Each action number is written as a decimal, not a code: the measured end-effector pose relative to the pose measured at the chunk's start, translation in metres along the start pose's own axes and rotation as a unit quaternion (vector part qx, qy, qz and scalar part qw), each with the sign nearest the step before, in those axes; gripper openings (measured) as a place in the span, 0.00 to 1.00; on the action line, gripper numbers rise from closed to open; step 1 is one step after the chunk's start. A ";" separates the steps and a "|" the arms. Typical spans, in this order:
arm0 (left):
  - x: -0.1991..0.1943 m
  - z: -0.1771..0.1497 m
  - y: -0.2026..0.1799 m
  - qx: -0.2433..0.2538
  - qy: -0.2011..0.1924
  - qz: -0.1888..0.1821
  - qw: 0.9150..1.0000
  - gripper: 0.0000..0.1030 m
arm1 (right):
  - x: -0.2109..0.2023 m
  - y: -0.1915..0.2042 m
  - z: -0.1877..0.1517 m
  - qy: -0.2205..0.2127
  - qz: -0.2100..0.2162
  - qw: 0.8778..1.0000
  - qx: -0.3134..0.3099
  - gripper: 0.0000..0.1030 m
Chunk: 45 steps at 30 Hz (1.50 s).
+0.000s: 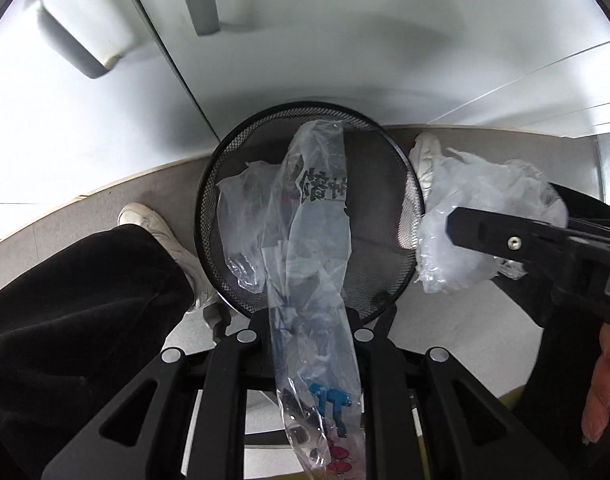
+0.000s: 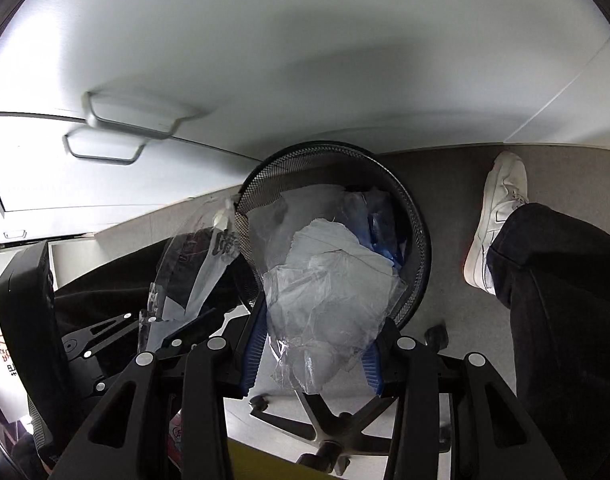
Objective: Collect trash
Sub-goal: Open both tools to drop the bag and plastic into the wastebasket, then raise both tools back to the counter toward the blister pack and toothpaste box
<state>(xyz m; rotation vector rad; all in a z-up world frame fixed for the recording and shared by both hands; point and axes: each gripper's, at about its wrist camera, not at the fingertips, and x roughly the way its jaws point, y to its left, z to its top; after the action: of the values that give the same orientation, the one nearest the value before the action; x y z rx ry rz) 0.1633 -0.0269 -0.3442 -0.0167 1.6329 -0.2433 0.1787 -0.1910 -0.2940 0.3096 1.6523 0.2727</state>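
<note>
Plastic fills both claws. The left claw (image 1: 309, 320) is clamped on a long clear printed bag (image 1: 311, 248), which runs from between its fingers straight ahead and hangs over the mouth of the black mesh wastebasket (image 1: 225, 168) just beyond the fingertips. The far end of the bag, with dark printed characters, lies above the basket's opening; the near end, with blue and red print, trails back under the claw toward the camera and is cut off at the bottom edge. Another piece of clear film (image 1: 241, 220) sits inside the basket, left of the held bag.

The right claw (image 2: 317, 344) is closed on a crumpled clear plastic wad (image 2: 329, 304), gripped between its blue ribbed pads (image 2: 254, 354). The wad bulges forward over the near rim of the wastebasket (image 2: 419, 240), covering much of the opening. Past it, deeper in the basket, something blue (image 2: 381, 232) shows, too hidden to name. In the left wrist view the right claw (image 1: 449, 226) comes in from the right side with the wad (image 1: 485, 216) just outside the basket's rim.

White sneakers (image 1: 161, 236) and dark trouser legs (image 1: 65, 312) stand on the grey floor (image 2: 457, 184) on either side of the basket. A chair base with castors (image 2: 329, 428) lies beneath the right claw, partly blocked by its fingers. Cabinet doors (image 2: 225, 40) behind the basket are blurred. Fingers of a hand (image 1: 603, 392) show at the right edge.
</note>
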 end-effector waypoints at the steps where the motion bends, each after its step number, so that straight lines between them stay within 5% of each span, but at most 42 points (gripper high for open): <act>1: 0.001 0.001 -0.001 0.002 0.001 0.002 1.000 0.16 | 0.001 -0.001 0.002 -0.001 0.000 1.000 0.003 0.45; 4: 0.002 -0.003 -0.005 0.007 0.004 0.012 1.000 0.22 | -0.001 -0.002 0.004 -0.007 0.006 1.000 0.012 0.49; 5: 0.002 -0.003 -0.007 0.008 0.003 0.015 1.000 0.40 | -0.002 -0.003 0.005 -0.009 0.006 1.000 0.013 0.53; 8: -0.003 -0.006 -0.014 0.017 -0.006 0.032 0.999 0.66 | -0.004 -0.002 0.004 -0.014 0.004 1.000 0.015 0.57; 12: 0.001 -0.008 -0.019 0.028 0.003 0.049 0.998 0.72 | -0.007 -0.006 0.005 -0.023 -0.003 0.999 0.025 0.65; 17: -0.004 -0.011 -0.009 0.026 0.001 0.047 0.999 0.77 | -0.014 -0.010 0.006 -0.035 -0.004 0.999 0.039 0.89; 25: -0.017 -0.018 -0.006 0.021 -0.021 0.059 0.998 0.94 | -0.032 -0.016 0.001 -0.060 -0.006 0.997 0.055 0.95; 32: -0.048 -0.034 -0.008 0.042 -0.054 0.073 0.995 0.96 | -0.081 -0.010 -0.035 -0.115 -0.015 0.993 0.034 0.97; 39: -0.133 -0.071 -0.011 0.058 -0.144 0.047 0.987 0.96 | -0.174 0.014 -0.102 -0.211 -0.001 0.977 -0.019 0.97; 45: -0.235 -0.125 -0.011 0.080 -0.246 0.013 0.966 0.96 | -0.272 0.050 -0.162 -0.291 0.048 0.951 -0.089 0.97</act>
<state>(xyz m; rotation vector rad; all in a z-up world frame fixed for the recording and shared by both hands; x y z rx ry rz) 0.0572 0.0180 -0.1041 0.0633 1.1150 -0.3228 0.0451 -0.2411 -0.0072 0.2988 1.0247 0.3627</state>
